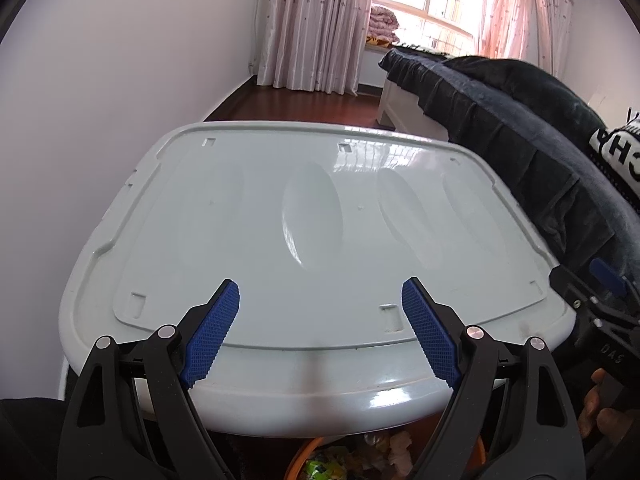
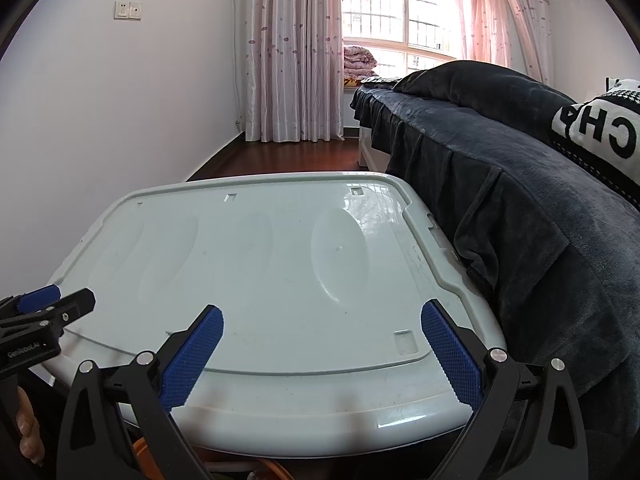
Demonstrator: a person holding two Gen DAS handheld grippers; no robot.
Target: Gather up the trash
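A pale grey plastic lid [image 1: 248, 240] fills both views, with nothing lying on it. My left gripper [image 1: 320, 284] hovers over its near edge, blue pads wide apart and nothing between them. My right gripper [image 2: 322, 307] stands open the same way over the lid [image 2: 260, 264], to the right of the left one. Below the lid's near edge, in the left wrist view, an orange bin [image 1: 298, 456] holds crumpled paper and wrappers [image 1: 384, 450]. Only a sliver of the bin's orange rim [image 2: 276, 470] shows in the right wrist view.
A bed under a dark blanket [image 2: 500, 184] runs close along the lid's right side, with a black-and-white cloth [image 2: 600, 132] on it. A white wall [image 1: 120, 80] stands to the left. Wooden floor [image 1: 304, 104], curtains and a window lie beyond.
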